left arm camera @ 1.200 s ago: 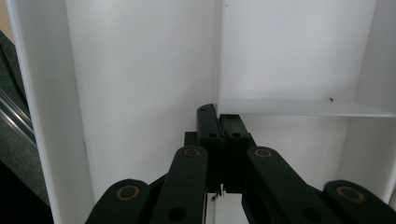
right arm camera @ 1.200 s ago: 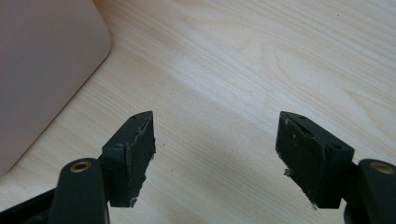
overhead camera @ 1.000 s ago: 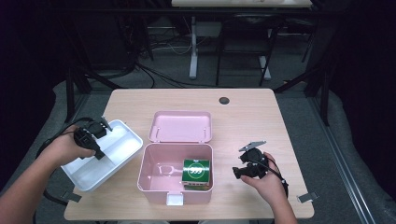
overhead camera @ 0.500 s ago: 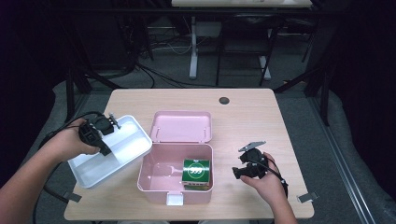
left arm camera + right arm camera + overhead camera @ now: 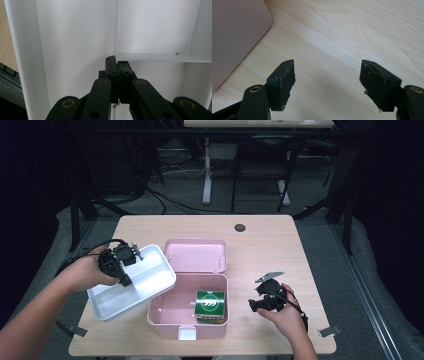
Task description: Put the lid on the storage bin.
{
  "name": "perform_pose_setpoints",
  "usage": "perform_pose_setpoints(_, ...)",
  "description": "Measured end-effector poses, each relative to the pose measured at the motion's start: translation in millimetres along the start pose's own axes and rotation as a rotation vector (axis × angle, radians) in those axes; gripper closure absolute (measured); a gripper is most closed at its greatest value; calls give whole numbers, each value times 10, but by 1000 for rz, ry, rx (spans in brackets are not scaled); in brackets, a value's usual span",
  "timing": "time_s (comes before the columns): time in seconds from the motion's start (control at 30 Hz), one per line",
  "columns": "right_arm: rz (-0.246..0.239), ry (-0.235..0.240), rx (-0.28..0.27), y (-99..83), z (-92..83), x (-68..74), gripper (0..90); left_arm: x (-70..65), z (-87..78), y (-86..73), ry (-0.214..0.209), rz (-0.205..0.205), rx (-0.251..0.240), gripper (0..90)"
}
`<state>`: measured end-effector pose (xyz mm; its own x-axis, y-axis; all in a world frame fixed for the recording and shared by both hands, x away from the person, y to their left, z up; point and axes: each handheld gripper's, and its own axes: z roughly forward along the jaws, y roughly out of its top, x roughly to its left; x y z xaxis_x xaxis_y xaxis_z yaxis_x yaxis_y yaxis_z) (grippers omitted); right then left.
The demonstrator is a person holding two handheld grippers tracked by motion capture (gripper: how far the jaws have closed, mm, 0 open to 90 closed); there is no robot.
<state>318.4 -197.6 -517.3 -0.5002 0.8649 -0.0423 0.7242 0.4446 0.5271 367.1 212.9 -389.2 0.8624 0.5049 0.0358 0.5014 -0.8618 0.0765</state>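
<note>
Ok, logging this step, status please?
Left gripper shut on white tray's divider, tray lifted beside pink box. Right gripper open, empty. Green carton inside box.

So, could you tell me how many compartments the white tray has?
2 visible: a long one beside the left gripper, a smaller one past the divider of the white tray. More may be hidden.

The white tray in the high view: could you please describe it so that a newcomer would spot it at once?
On the wooden table stands an open pink box. Just left of it, the left gripper holds the white tray, tilted, by a thin inner divider. It is the sole white, compartmented container here.
</note>
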Motion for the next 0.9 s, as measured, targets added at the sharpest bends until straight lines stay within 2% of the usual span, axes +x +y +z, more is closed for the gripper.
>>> perform_pose_setpoints(0.07, -1, 0, 1, 1, 1, 1, 284, -56, -4, 90, -7, 30, 1, 890)
perform_pose_setpoints(0.13, -2, 0, 0, 0, 1, 2, 284, -78, -6, 122, -9, 38, -3, 890)
perform_pose_setpoints(0.33, -2, 1, -1, 0, 2, 2, 284, -223, 14, 318, -25, 93, 15, 891)
perform_pose_setpoints(0.47, -4, 2, 0, -2, 5, 4, 284, -309, 44, 435, -28, 130, 3, 891)
perform_pose_setpoints(0.53, -5, 0, -7, -5, 13, 8, 284, -365, 56, 513, -23, 161, 6, 891)
perform_pose_setpoints(0.57, -4, -1, -6, -6, 13, 9, 284, -365, 56, 513, -23, 161, 6, 890)
perform_pose_setpoints(0.6, -4, -1, -6, -6, 13, 9, 284, -386, 59, 536, -19, 180, 0, 890)
perform_pose_setpoints(0.63, -2, 0, -7, -5, 14, 6, 284, -434, 53, 583, -14, 218, -1, 890)
perform_pose_setpoints(0.67, -2, 0, -7, -5, 14, 6, 284, -434, 53, 583, -14, 218, -1, 890)
perform_pose_setpoints(0.73, -2, 3, -8, -7, 19, -3, 284, -510, 49, 655, -12, 256, -7, 890)
perform_pose_setpoints(0.77, -2, 3, -8, -7, 19, -3, 284, -510, 49, 655, -12, 256, -7, 890)
perform_pose_setpoints(0.9, -5, -4, -3, -10, 22, 4, 284, -606, 57, 764, -9, 300, -25, 890)
